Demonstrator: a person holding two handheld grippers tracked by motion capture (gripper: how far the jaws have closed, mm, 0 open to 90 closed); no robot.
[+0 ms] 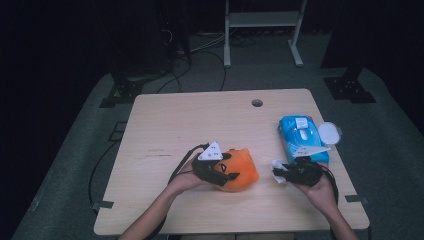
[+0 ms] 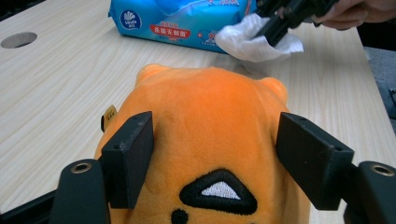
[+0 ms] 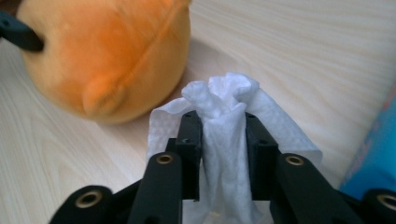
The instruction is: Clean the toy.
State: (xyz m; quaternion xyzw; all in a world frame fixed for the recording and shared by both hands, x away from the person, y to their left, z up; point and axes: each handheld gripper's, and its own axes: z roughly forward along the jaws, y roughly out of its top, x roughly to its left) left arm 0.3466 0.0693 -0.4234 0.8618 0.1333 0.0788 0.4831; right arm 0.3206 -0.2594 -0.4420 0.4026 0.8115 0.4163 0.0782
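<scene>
An orange plush toy (image 1: 242, 167) (image 2: 210, 107) (image 3: 102, 56) lies on the wooden table (image 1: 190, 130), near the front middle. My left gripper (image 1: 226, 172) (image 2: 215, 123) straddles its head. One black pad rests on the fur at each side, and I see no dent in the plush. To the right, my right gripper (image 1: 280, 173) (image 3: 222, 115) (image 2: 276, 24) has a crumpled white wipe (image 1: 276, 166) (image 3: 224, 91) (image 2: 243, 42) bunched between its pads, low over the table beside the toy.
A blue pack of wet wipes (image 1: 300, 135) (image 2: 187, 21) (image 3: 373, 158) lies at the right of the table, with a round white lid (image 1: 330, 133) next to it. A cable hole (image 1: 257, 103) (image 2: 18, 39) sits near the far edge.
</scene>
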